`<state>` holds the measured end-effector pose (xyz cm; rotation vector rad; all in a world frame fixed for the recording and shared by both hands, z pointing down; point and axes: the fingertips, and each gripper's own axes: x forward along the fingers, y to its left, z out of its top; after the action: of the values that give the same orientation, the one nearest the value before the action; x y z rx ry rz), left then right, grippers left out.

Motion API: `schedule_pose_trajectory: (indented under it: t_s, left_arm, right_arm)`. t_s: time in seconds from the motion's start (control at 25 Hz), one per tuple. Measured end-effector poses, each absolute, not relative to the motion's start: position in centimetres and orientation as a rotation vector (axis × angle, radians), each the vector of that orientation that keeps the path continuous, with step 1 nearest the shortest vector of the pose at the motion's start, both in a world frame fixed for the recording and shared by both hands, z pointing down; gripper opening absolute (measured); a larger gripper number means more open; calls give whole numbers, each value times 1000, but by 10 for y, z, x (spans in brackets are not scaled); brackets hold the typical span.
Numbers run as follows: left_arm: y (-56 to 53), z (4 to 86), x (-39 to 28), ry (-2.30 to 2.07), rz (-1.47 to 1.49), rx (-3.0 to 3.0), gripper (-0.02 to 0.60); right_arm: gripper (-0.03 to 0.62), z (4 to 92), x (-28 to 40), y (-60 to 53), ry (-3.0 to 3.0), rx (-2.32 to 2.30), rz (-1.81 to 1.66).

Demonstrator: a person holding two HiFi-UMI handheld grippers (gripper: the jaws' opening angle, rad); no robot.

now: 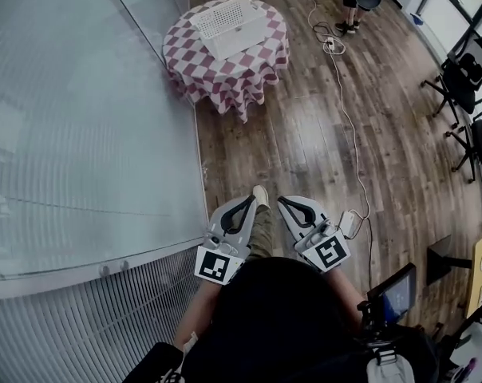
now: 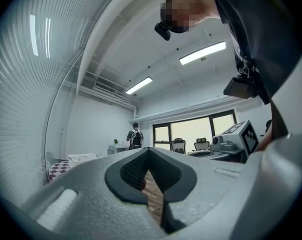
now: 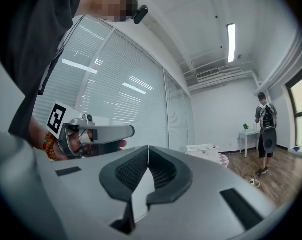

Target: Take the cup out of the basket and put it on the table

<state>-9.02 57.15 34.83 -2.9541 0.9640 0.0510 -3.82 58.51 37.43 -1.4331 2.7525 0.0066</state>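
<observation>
Both closed and empty, left gripper [image 1: 252, 199] and right gripper [image 1: 281, 201]; one seemingly mesh basket [image 1: 229, 24] on one checked table [image 1: 253, 70]

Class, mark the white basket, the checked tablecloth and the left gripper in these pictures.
white basket [image 1: 242, 43]: head view, on its side wall.
checked tablecloth [image 1: 219, 80]: head view, on the hanging front folds.
left gripper [image 1: 248, 201]: head view, between its closed fingertips.

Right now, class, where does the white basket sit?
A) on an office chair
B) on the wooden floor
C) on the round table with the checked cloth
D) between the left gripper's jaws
C: the head view shows the white basket resting on top of the round table with its red-and-white checked cloth.
</observation>
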Motion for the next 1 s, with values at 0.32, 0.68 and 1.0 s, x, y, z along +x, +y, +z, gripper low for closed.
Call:
schedule_pose_trajectory:
  t_s: [0.32, 0.68, 1.0]
  left_arm:
    - [422, 337, -77, 967, 49, -2968, 2]
    - [291, 356, -83, 950, -6, -2995, 2]
    - [232, 349, -86, 832, -132, -2892, 2]
  right_arm:
    - [12, 356, -29, 439, 2832, -1355, -48]
    - [12, 353, -43, 290, 2899, -1221, -62]
    - [12, 339, -34, 201, 2877, -1181, 19]
